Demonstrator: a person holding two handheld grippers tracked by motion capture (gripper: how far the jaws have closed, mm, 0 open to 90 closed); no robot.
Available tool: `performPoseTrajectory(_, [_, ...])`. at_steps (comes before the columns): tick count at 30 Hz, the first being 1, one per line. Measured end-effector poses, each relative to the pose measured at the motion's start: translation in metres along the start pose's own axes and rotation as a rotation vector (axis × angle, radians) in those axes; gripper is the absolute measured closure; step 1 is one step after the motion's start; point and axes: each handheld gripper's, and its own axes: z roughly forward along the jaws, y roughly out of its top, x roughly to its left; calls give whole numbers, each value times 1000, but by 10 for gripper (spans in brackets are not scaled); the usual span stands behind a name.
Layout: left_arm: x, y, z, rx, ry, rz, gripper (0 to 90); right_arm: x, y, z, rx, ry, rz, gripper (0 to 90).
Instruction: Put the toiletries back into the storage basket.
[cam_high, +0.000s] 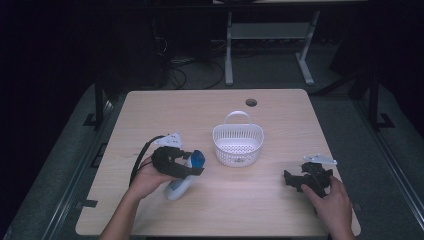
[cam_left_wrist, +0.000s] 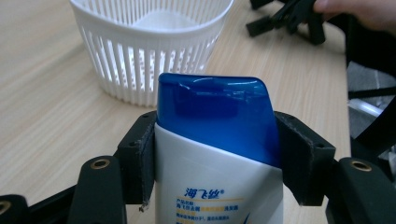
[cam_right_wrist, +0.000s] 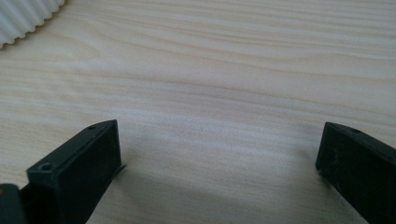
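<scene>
A white slotted basket (cam_high: 238, 144) sits mid-table and looks empty, though its floor is partly hidden. Left of the basket, the left gripper (cam_high: 192, 165) clamps a white bottle (cam_left_wrist: 217, 186) with blue cap; Chinese label print is legible close up. Right of the basket, the right gripper (cam_right_wrist: 219, 154) hovers, jaws spread wide

Bottle (cam_left_wrist: 217, 154) base cut off; label print unreadable.
</scene>
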Motion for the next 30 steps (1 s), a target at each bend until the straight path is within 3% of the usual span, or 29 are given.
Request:
performPoseTrajectory(12, [5,-3,-20,-154,-27,12,374,0,0,0,0,0,-1,0])
performPoseTrajectory(30, [13,-7,-39,-276,13,10,375,0,0,0,0,0,0,0])
